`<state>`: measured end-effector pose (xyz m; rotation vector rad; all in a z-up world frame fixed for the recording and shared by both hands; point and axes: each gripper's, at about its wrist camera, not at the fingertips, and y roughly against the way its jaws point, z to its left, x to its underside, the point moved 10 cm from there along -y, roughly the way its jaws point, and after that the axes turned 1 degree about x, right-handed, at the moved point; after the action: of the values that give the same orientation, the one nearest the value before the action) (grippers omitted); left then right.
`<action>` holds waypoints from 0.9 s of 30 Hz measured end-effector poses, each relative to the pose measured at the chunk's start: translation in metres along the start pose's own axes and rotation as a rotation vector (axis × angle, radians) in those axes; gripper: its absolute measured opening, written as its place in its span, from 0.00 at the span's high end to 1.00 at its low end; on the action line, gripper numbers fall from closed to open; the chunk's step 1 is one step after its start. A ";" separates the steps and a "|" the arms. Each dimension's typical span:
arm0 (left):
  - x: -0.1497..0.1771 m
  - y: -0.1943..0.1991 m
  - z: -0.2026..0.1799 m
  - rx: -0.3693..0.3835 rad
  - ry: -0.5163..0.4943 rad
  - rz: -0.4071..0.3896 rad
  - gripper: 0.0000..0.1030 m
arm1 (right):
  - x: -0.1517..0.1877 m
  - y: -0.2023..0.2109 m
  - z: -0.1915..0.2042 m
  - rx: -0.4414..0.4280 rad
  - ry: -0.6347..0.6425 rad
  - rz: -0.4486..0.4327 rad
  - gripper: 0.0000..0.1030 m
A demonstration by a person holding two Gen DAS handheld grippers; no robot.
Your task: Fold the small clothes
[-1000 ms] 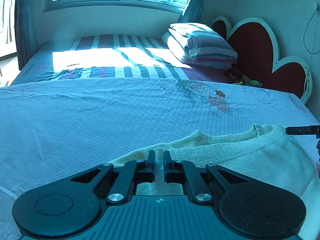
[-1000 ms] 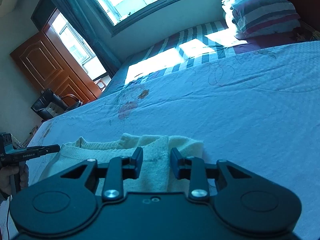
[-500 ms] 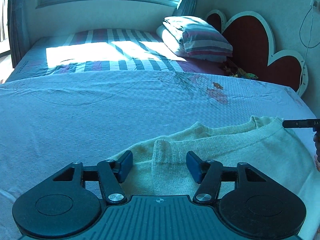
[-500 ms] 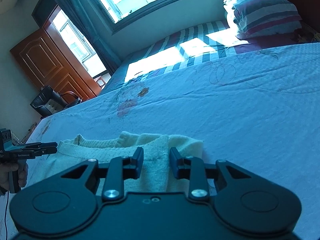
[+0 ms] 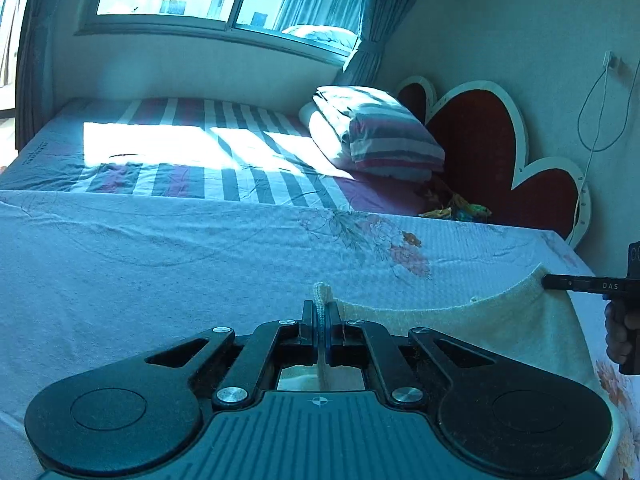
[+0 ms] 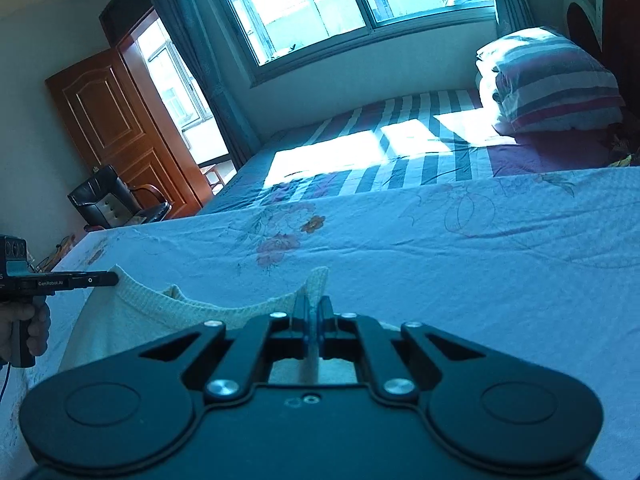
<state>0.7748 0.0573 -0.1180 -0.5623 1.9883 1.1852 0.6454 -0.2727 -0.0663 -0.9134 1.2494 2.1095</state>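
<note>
On the bed's pale floral cover [image 5: 160, 272], the cream knitted top [image 5: 460, 320] lay stretched between my two hand-held grippers, raised at both shoulder corners. Half a second earlier both had stood spread around the knit; now my left hand-held gripper [image 5: 320, 312] and right hand-held gripper [image 6: 314, 312] had each just closed, pinching a fold. I judged it ready to lift and fold.

I read "DAS" on the right tool [image 5: 576, 283] at my three o'clock. At nine o'clock, "GenRobot.AI" stands on the left tool [image 6: 80, 281].
</note>
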 end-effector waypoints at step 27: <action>0.158 0.100 -0.183 -0.237 -0.158 0.011 0.43 | 0.144 0.072 0.170 0.088 0.182 0.051 0.82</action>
<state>0.5394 -0.0552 -0.1308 -0.5568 1.7326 1.4383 0.4533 -0.1388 -0.0779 -1.0640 1.4583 2.0286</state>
